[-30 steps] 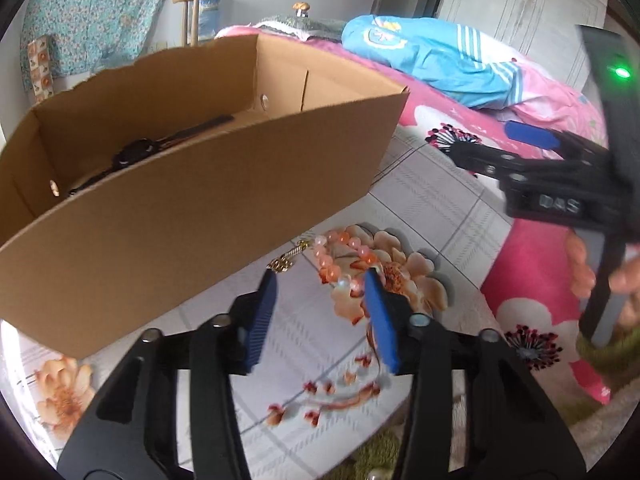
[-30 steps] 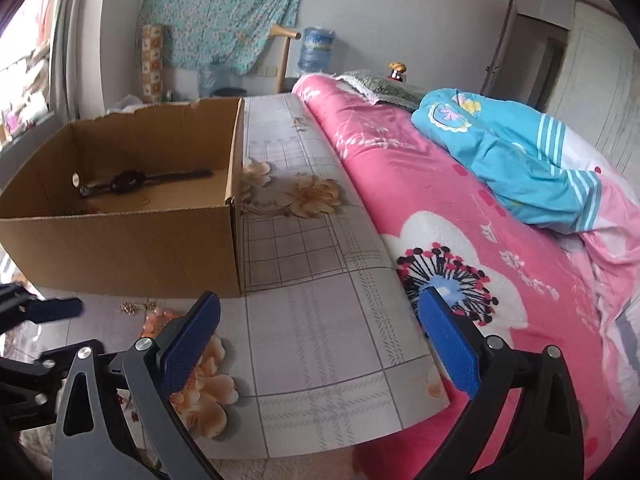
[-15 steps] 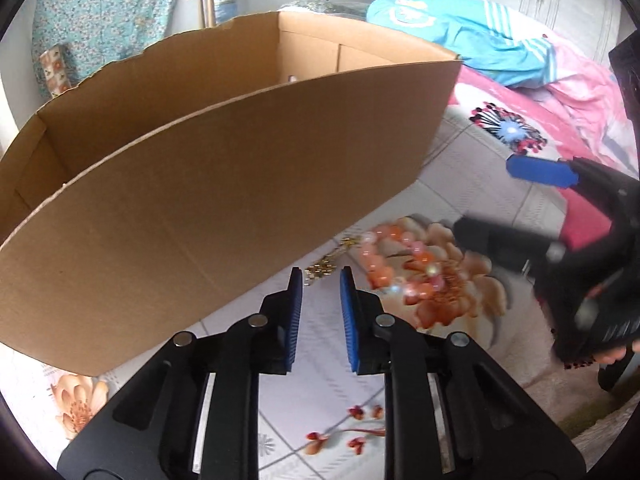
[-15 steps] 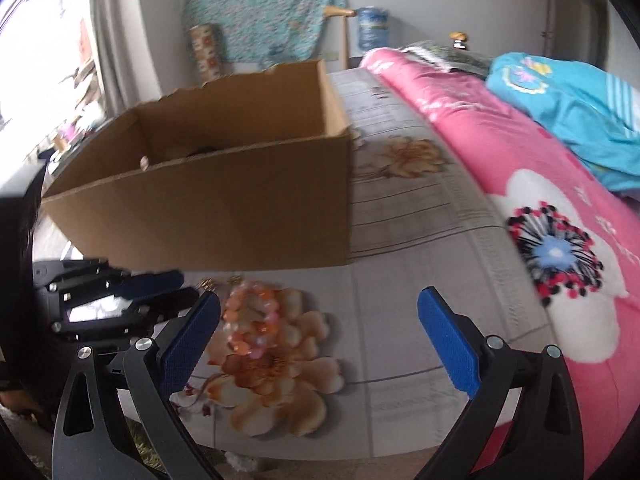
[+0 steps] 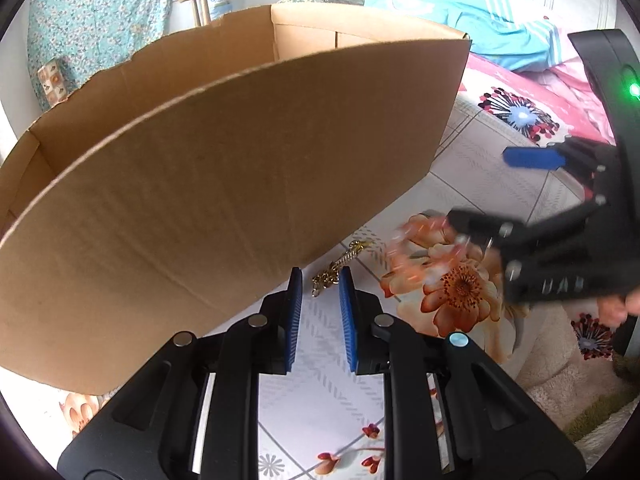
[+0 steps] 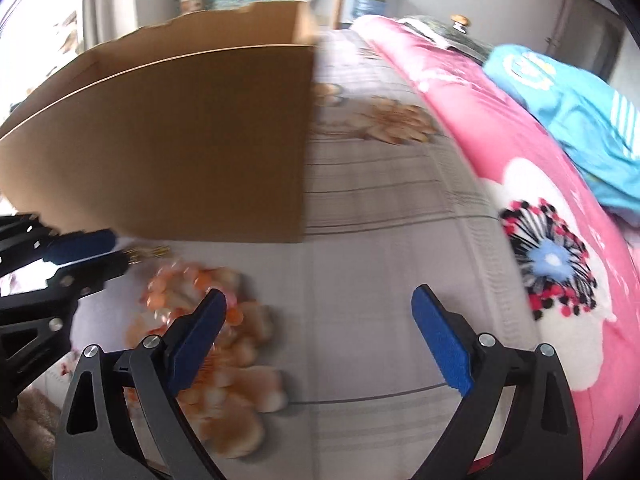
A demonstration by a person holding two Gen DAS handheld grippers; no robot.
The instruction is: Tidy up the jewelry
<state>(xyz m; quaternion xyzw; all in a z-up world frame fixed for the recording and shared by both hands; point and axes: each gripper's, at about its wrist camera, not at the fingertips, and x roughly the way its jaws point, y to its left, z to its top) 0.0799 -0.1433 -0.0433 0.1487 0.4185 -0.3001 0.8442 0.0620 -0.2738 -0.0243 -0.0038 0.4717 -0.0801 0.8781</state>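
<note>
A thin gold chain (image 5: 336, 270) lies on the sheet at the foot of the cardboard box (image 5: 240, 180). Its near end sits right at the tips of my left gripper (image 5: 320, 280). The blue pads stand a narrow gap apart and do not press on the chain. An orange and pink bead bracelet (image 5: 412, 240), blurred, lies just right of the chain. My right gripper (image 5: 492, 188) hovers wide over it with its jaws closing. In the right wrist view the bracelet (image 6: 176, 284) lies by the left finger, with only bare sheet between the right gripper's (image 6: 320, 308) pads. The chain (image 6: 148, 254) and left gripper (image 6: 114, 250) show at the left.
The box (image 6: 180, 140) wall rises directly behind the jewelry and hides its inside. A pink floral blanket (image 6: 540, 240) and a blue garment (image 6: 580, 112) lie to the right. A fuzzy beige rug (image 5: 560, 380) lies at the sheet's near edge. A hand (image 5: 624, 304) holds the right gripper.
My left gripper's jaws narrowed and it moved forward and down to the gold chain. The right gripper dropped toward the bead bracelet. The box's inside has passed out of sight.
</note>
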